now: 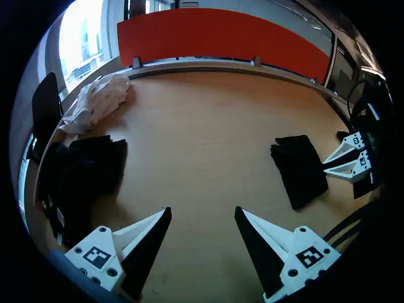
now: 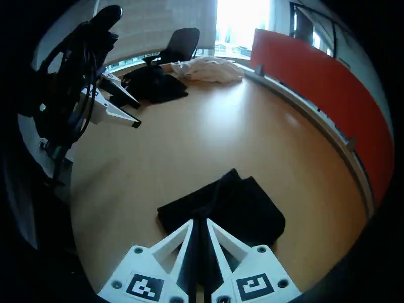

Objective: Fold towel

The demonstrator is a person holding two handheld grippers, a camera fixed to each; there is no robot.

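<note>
A folded black towel (image 1: 299, 169) lies on the wooden table (image 1: 212, 126) at the right. My right gripper (image 1: 327, 166) meets its right edge. In the right gripper view the fingers stand almost together over the towel's (image 2: 237, 207) near edge, and a raised ridge of fabric runs into my right gripper (image 2: 201, 223), shut on it. My left gripper (image 1: 202, 211) hangs open above bare table, well left of the towel, with nothing between its fingers. The right gripper view shows it far off at the left, my left gripper (image 2: 137, 115), open.
A heap of dark cloth (image 1: 86, 171) lies at the table's left edge, with a crumpled white cloth (image 1: 101, 98) behind it. An orange partition (image 1: 222, 38) lines the far edge. An office chair (image 2: 179, 43) stands by the window. Dark cables (image 2: 76, 86) hang near the left gripper.
</note>
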